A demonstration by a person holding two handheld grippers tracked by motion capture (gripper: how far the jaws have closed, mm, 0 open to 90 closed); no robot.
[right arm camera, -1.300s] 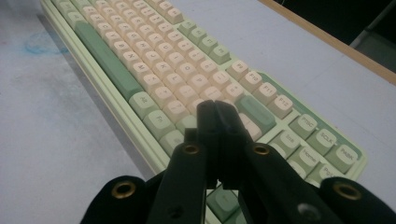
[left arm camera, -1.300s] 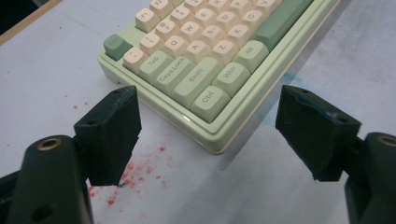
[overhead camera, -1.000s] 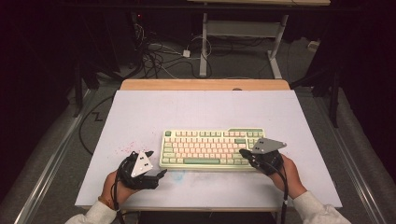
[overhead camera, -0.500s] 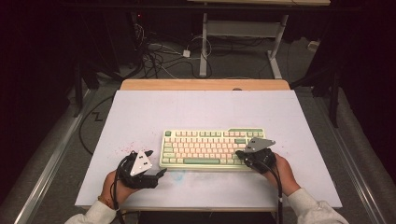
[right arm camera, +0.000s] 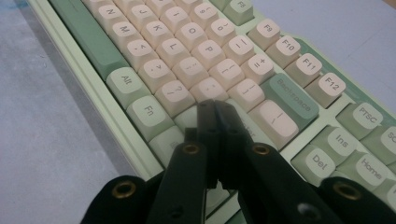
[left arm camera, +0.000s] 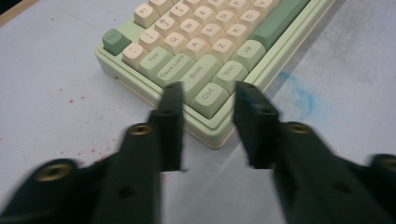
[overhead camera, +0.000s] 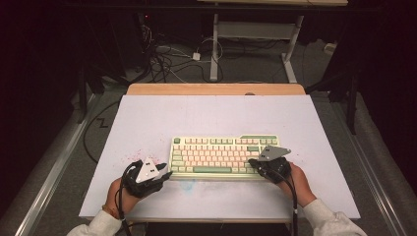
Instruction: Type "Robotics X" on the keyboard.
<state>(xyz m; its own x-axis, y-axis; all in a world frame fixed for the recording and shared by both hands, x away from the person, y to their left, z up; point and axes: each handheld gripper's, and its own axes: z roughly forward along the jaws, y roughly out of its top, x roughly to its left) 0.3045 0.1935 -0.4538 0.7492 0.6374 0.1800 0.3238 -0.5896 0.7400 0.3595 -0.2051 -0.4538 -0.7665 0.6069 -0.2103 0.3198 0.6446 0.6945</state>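
A pale green keyboard [overhead camera: 223, 156] with cream keys lies on the white table top [overhead camera: 206, 118], near the front edge. My left gripper [overhead camera: 166, 173] is at the keyboard's front left corner. In the left gripper view its jaws [left arm camera: 209, 88] stand apart and have just been closing. The Ctrl key [left arm camera: 209, 94] shows in the gap beyond them, and the pads press on nothing. My right gripper [overhead camera: 253, 162] is shut and empty over the keyboard's right end. Its joined tips [right arm camera: 215, 106] sit just above the keys near Backspace [right arm camera: 288, 94].
A wooden strip [overhead camera: 216, 89] runs along the table's far edge. Cables [overhead camera: 167, 54] and metal desk legs [overhead camera: 214, 54] are on the floor beyond. Red specks [overhead camera: 133, 156] and a faint blue smear [left arm camera: 299, 93] mark the table top beside the keyboard.
The right gripper has edged left over the keyboard's right end. The left hand has stayed where it was.
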